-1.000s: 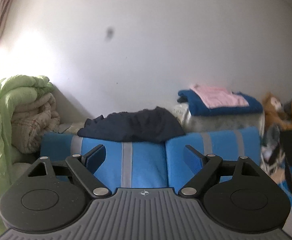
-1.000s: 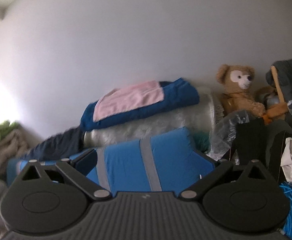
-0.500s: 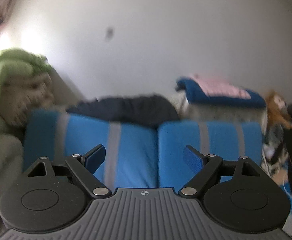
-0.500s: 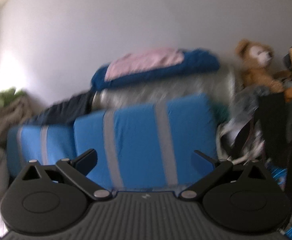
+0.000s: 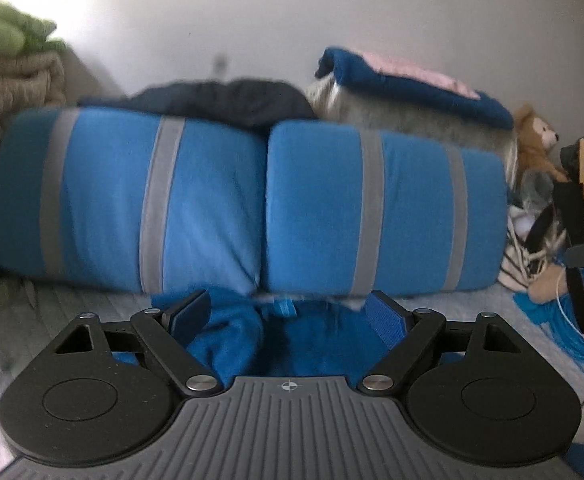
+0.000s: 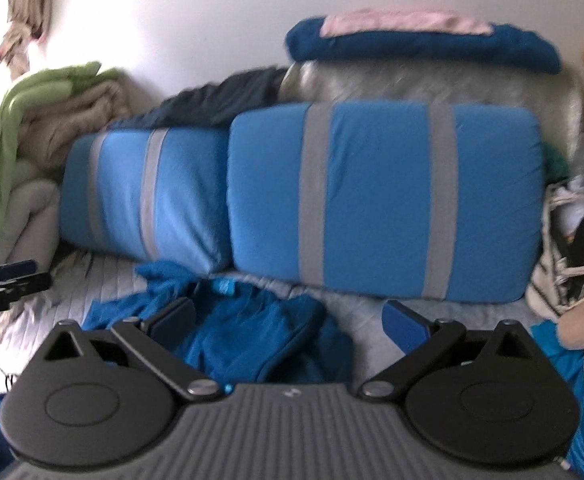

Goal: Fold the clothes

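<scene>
A crumpled blue garment (image 6: 247, 332) lies on the grey bedsheet (image 6: 364, 316), just in front of the two blue pillows (image 6: 372, 200) with grey stripes, below the seam where they meet. The left gripper (image 5: 287, 312) hangs over the garment with its jaws wide and nothing pinched between them; the cloth shows under the gap. The right gripper (image 6: 287, 320) is likewise wide open, its left finger over the garment and its right finger over bare sheet. Behind the pillows, a dark garment (image 5: 219, 100) is draped, and a folded navy blanket (image 6: 420, 44) with a pink cloth on top rests on a pale fluffy roll. Left of the pillows stands a stack of green and beige bedding (image 6: 43, 120); right of them sits a teddy bear (image 5: 536, 140).
</scene>
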`<state>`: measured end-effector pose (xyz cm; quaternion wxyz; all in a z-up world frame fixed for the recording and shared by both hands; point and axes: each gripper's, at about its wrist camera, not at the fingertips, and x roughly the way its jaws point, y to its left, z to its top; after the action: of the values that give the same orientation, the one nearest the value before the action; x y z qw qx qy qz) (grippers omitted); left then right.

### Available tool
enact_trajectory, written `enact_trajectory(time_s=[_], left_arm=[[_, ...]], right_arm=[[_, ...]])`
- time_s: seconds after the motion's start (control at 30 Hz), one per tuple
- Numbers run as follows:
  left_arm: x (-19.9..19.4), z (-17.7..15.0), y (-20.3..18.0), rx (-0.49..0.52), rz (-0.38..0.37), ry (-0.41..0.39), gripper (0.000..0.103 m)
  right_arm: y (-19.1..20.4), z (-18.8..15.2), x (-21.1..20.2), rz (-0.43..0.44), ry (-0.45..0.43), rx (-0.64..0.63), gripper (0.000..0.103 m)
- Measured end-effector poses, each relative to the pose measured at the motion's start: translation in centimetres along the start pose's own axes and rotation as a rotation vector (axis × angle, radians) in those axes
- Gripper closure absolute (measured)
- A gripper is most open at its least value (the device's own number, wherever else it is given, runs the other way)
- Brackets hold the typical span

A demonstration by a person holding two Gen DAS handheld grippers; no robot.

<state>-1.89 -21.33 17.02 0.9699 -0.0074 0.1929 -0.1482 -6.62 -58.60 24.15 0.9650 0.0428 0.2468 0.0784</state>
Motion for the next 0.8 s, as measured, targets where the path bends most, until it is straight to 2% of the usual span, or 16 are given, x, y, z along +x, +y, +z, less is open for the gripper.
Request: enact_trajectory(time_s=[0.17,0.27,0.4,0.47,0.8], left_arm=[[1.3,-2.5,0.7,-0.046,-0.001,0.031,0.018],[1.9,-3.8,1.0,-0.044,-0.019,0.022,0.018],[2.3,-4.3,1.7,-0.084,-0.026,0.024,0.018],[2.1,-4.2,2.1,-0.105,-0.028,0.008,0.017],[3.0,-4.5,2.8,-0.156,-0.059,0.041,0.018]], right_arm=[[1.2,-1.6,2.8,0.023,0.061,-0.064,0.004],[1.6,-2.3,4.4,0.045,0.093,-0.082,0.007],[1.8,-3.0,6.7,0.062,0.131,-0.082,0.014],[1.5,-3.3,8.0,0.069,0.146,-0.063,0.017],[-1.0,-4.4,14.7,0.09,0.212,0.118,0.033]])
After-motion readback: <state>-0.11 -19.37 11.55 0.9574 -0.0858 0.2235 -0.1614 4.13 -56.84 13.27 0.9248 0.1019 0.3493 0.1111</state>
